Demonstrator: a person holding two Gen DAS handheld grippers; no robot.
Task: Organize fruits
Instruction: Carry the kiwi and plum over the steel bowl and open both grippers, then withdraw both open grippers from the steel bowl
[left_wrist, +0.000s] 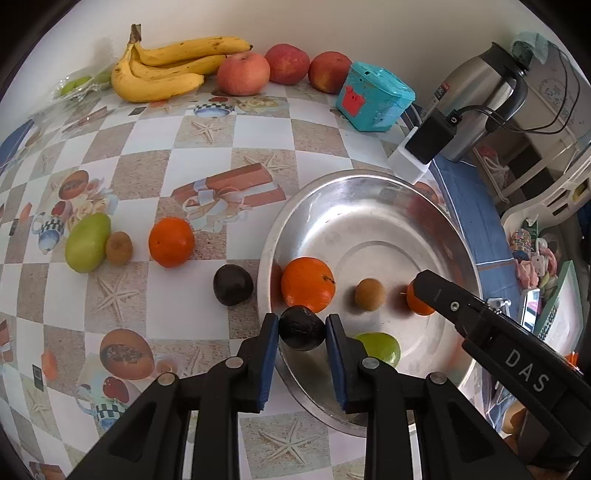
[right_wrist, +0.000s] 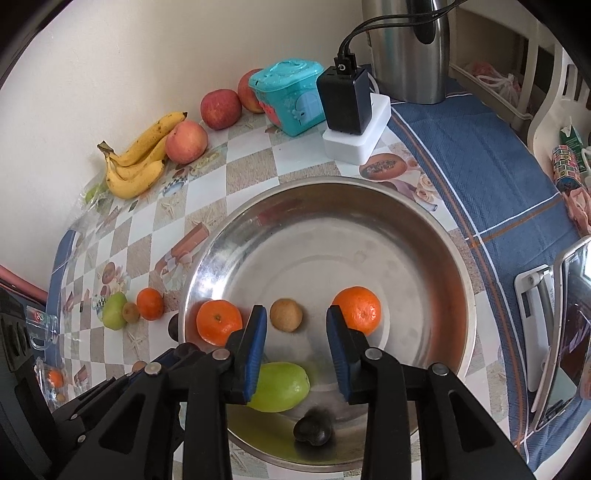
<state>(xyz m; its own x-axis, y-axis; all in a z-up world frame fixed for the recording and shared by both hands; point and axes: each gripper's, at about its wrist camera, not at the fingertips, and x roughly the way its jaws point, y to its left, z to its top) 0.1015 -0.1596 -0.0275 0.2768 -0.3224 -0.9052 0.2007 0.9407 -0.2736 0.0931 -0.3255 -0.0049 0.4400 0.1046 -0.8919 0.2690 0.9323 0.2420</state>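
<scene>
Left gripper (left_wrist: 302, 319): the jaws are found narrowly parted. A dark fruit (left_wrist: 302, 330) is seen framed between the blue pads in the left wrist view. In the right wrist view the same fruit lies on the bowl floor at the near rim with no fingers around it, so no grip is recorded.

Right gripper (right_wrist: 296, 312): the jaws are held moderately apart above the bowl and nothing is gripped.

The steel bowl (left_wrist: 266, 251) is placed toward the right side of the table, its right rim beside a blue cloth (right_wrist: 480, 166). Inside, a green fruit (right_wrist: 280, 387) is noted just beyond the dark fruit. Further in, a left orange (right_wrist: 218, 321), a small brown kiwi (right_wrist: 286, 314) and a right orange (right_wrist: 357, 310) are set in a loose row, apart from one another.

On the checked table, left of the bowl, a second dark fruit (left_wrist: 232, 284) lies just outside the rim. Further left are a loose orange (left_wrist: 171, 242), a second kiwi (left_wrist: 119, 248) and a loose green fruit (left_wrist: 88, 243), the last two touching.

Along the far edge, against the wall, a bunch of bananas (left_wrist: 162, 70) and three apples (left_wrist: 243, 73) are lined up. A teal box (left_wrist: 373, 98) stands at the right end of that row. Toward the far right corner, a black charger (left_wrist: 428, 136) and a steel jug (left_wrist: 476, 99) are observed.
</scene>
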